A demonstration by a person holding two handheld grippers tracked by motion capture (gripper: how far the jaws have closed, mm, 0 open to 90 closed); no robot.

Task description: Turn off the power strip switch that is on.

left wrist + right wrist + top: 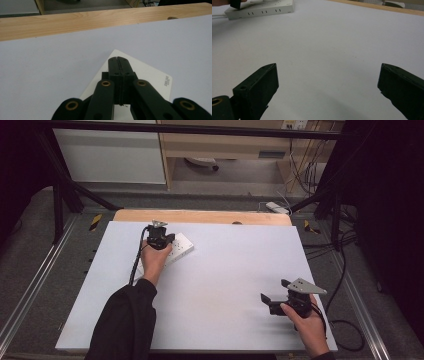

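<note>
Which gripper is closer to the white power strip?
Left. The left gripper sits shut right over the white power strip; the right gripper waits open far across the table.

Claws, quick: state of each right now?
Left claw: shut, jaws together, tips over the white power strip, nothing gripped.
Right claw: open, empty, over the table.
</note>
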